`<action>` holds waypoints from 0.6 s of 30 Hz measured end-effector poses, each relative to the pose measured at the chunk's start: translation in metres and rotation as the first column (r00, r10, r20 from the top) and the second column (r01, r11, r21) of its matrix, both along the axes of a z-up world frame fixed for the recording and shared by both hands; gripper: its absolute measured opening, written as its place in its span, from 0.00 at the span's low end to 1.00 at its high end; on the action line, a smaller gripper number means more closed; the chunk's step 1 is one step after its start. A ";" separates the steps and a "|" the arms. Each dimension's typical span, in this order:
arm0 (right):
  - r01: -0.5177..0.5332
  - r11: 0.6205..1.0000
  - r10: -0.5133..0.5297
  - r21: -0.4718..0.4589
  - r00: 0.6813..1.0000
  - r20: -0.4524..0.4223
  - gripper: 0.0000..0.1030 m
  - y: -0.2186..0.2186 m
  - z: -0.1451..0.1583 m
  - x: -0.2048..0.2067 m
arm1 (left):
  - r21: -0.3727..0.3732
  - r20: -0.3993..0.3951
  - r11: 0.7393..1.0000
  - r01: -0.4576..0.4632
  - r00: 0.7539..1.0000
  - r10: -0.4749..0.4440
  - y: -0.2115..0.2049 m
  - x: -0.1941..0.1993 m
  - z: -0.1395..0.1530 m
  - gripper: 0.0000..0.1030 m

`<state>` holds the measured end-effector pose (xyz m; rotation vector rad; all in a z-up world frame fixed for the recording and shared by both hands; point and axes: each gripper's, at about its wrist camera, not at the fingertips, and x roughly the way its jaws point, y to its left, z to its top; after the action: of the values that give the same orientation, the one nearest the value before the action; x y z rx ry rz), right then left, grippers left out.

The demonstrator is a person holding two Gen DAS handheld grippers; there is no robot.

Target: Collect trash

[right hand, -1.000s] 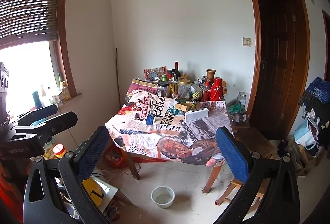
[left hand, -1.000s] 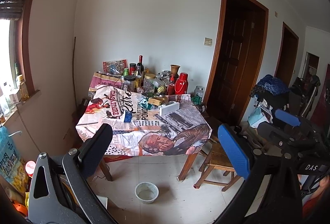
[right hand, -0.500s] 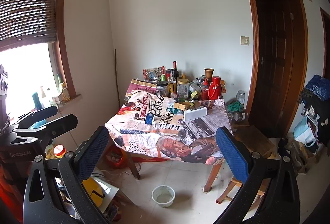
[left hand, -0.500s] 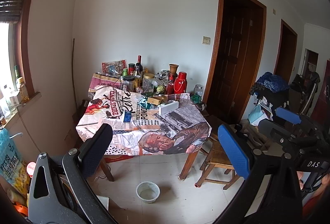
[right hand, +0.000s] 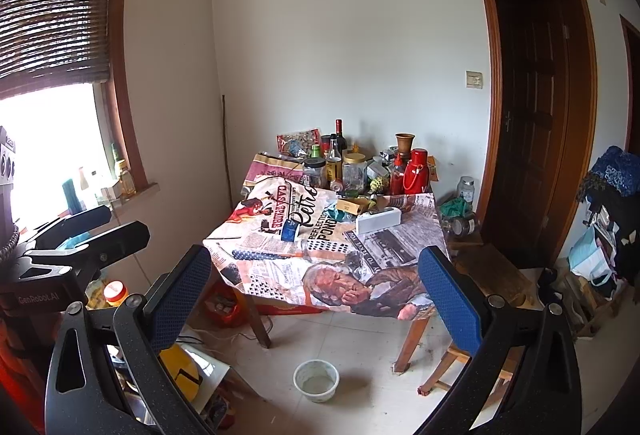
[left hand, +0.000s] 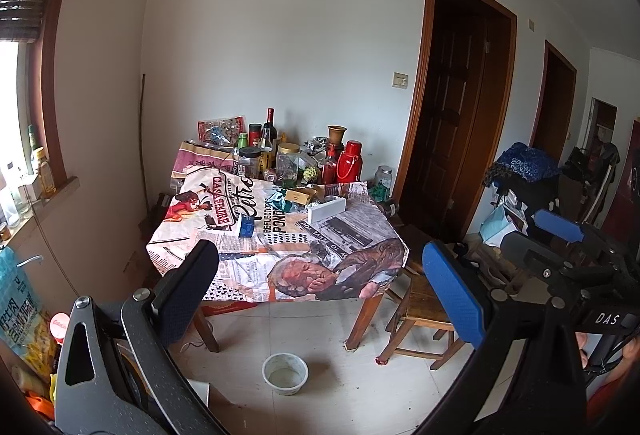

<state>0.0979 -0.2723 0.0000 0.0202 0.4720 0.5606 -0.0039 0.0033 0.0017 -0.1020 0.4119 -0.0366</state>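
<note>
Both grippers hang well back from the tabletop (left hand: 360,235), the left gripper (left hand: 320,287) and the right gripper (right hand: 316,283) each with jaws spread wide and holding nothing. The likeliest trash lies ahead and beyond them, mid-tabletop: a small blue carton (right hand: 289,231) near the left edge, a white box (right hand: 378,221) with its long axis running left to right, and crumpled wrappers (left hand: 282,201) between them. Neither hand looks clearly nearer. Bottles and jars (left hand: 276,159) crowd the far edge against the wall. On the tiled floor in front sits a white bowl (right hand: 316,381); a wooden stool (left hand: 420,295) stands at the tabletop's right corner.
</note>
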 end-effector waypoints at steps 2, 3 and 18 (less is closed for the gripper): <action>0.001 1.000 -0.001 0.001 1.000 0.001 1.00 0.000 0.000 0.000 | 0.000 0.001 1.000 0.002 1.000 -0.002 0.000 0.000 0.000 1.00; 0.002 1.000 -0.002 0.000 1.000 0.002 1.00 0.000 0.000 0.000 | -0.001 0.002 1.000 0.003 1.000 -0.003 0.000 0.000 0.000 1.00; 0.069 0.997 -0.070 -0.016 0.998 -0.005 1.00 0.031 -0.004 0.004 | -0.016 -0.020 0.999 0.037 0.999 -0.037 0.028 0.016 -0.004 1.00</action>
<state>0.1024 -0.2410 -0.0038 0.0233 0.4793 0.4887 0.0117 0.0318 -0.0022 -0.1101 0.4335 -0.0751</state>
